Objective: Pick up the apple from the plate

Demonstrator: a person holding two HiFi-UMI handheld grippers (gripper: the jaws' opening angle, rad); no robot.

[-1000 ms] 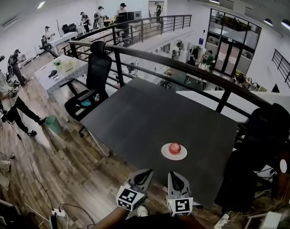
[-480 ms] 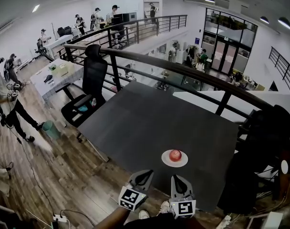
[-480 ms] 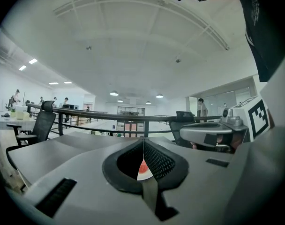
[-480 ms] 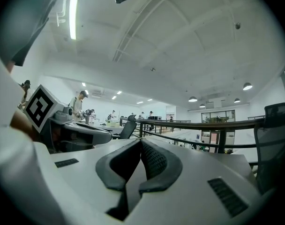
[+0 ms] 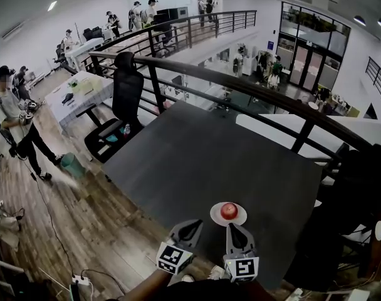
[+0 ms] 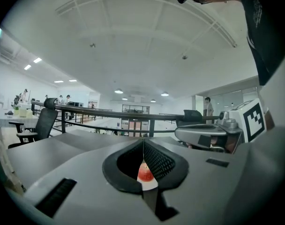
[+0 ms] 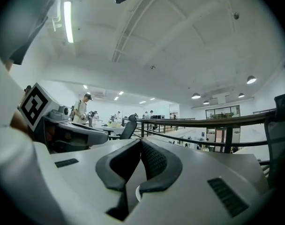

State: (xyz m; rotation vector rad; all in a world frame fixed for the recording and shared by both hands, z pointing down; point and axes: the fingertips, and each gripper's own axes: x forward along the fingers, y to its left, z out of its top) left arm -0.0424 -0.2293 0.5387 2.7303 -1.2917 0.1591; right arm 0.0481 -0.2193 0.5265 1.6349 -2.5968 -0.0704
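A red apple (image 5: 229,211) sits on a small white plate (image 5: 215,216) near the front edge of the dark table (image 5: 197,162). My left gripper (image 5: 192,225) hangs just short of the plate's near left side, and my right gripper (image 5: 233,228) just short of its near side; neither touches it. Both are shut with nothing held. In the left gripper view the left gripper (image 6: 143,143) has its jaw tips together, and the apple (image 6: 145,172) shows beyond through the slit below them. In the right gripper view the right gripper (image 7: 141,142) is shut too, with only a sliver of the plate (image 7: 137,194) visible.
A black railing (image 5: 253,93) runs behind the table. A black office chair (image 5: 126,96) stands at the table's far left, another dark chair (image 5: 360,193) at the right. A person (image 5: 12,118) stands on the wooden floor at far left, near a green bin (image 5: 71,165).
Both grippers have moved forward side by side toward the plate, so the gap to it has narrowed. Both jaws stayed shut. The apple and plate have not moved on the table.
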